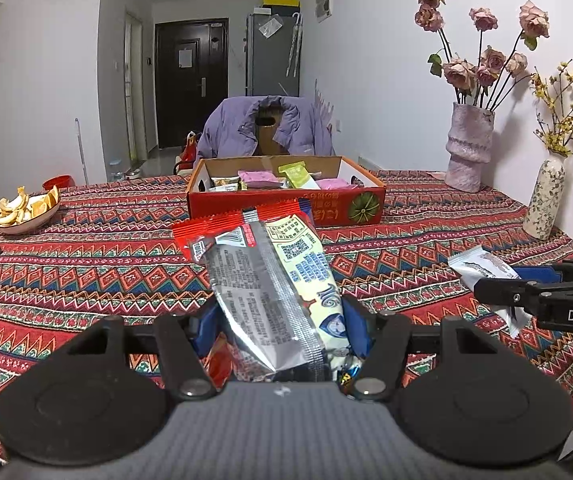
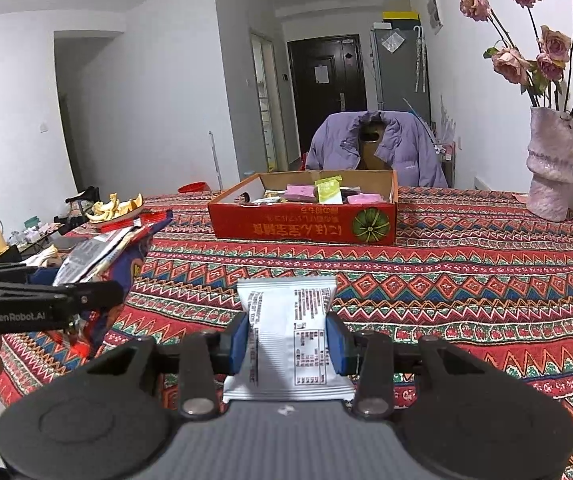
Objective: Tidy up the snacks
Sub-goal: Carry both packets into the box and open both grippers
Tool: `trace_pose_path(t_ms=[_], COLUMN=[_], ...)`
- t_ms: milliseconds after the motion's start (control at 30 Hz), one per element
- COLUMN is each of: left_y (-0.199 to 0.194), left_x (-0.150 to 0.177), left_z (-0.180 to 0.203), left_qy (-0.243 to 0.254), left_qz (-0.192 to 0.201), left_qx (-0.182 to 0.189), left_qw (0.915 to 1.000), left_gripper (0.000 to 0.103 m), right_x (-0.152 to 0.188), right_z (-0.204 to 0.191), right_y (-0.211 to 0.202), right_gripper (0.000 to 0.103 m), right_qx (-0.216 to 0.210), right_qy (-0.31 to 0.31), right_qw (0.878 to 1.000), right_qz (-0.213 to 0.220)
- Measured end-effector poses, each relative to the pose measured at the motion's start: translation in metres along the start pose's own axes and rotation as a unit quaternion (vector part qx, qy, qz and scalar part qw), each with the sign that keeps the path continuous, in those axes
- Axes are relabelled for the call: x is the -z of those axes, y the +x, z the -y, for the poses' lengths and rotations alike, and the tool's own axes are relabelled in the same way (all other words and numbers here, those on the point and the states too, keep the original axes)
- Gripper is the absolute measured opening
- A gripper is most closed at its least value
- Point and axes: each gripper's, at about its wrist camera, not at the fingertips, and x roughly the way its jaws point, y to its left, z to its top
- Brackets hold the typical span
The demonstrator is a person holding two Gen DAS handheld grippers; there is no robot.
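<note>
My left gripper (image 1: 278,320) is shut on a bundle of long snack packets (image 1: 270,280), red, silver and cream, held above the patterned tablecloth. My right gripper (image 2: 288,340) is shut on a small white snack packet (image 2: 286,320) with black print. Ahead of both stands a red cardboard box (image 1: 286,208) (image 2: 306,224), open at the top, with pink and green packets inside. In the right wrist view the left gripper (image 2: 98,292) shows at the left edge with its packets (image 2: 102,252). The right gripper's finger (image 1: 526,296) and its white packet (image 1: 482,266) show at the right of the left wrist view.
A plate of orange peel (image 1: 26,208) sits far left on the table. A pink vase of dried roses (image 1: 468,148) and a small floral vase (image 1: 544,200) stand at the right by the wall. A chair draped with a purple jacket (image 1: 264,128) is behind the box.
</note>
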Motion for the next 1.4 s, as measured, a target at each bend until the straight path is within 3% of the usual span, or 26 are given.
trace_pose_path(t_ms=[300,500,800,967,1167,1400], left_y=[0.04,0.089,0.193,0.258,0.33,0.364], left_x=[-0.024,-0.061,-0.135,-0.171,-0.185,-0.171], left_z=[-0.005,-0.016,-0.033,-0.038,-0.034,-0.031], left_qy=[0.004,0.006,0.02,-0.005,-0.036,-0.047], left_qz=[-0.007,-0.007,-0.011,-0.031,-0.075,-0.115], left_qx=[0.019,0.035,0.025,0.037,0.031,0.044], left_qw=[0.9998,0.9993,0.9994,0.9988,0.9961,0.9912], left_gripper=[0.063,0.063,0.063,0.063,0.063,0.068], right_x=[-0.03,-0.065,-0.137,-0.172,-0.18,-0.163], right_z=[0.015,0.031,0.072,0.091,0.099,0.099], right_y=[0.031,0.071,0.164,0.237,0.313,0.34], right_gripper=[0.04,0.04,0.04,0.04,0.04,0.047], right_qx=[0.003,0.015,-0.009,-0.005,0.034,0.049], right_qy=[0.004,-0.01,0.014,0.014,-0.019,-0.036], right_qw=[1.0,1.0,1.0,1.0,0.998,0.995], right_qz=[0.005,0.007,0.014,-0.006,-0.054,-0.08])
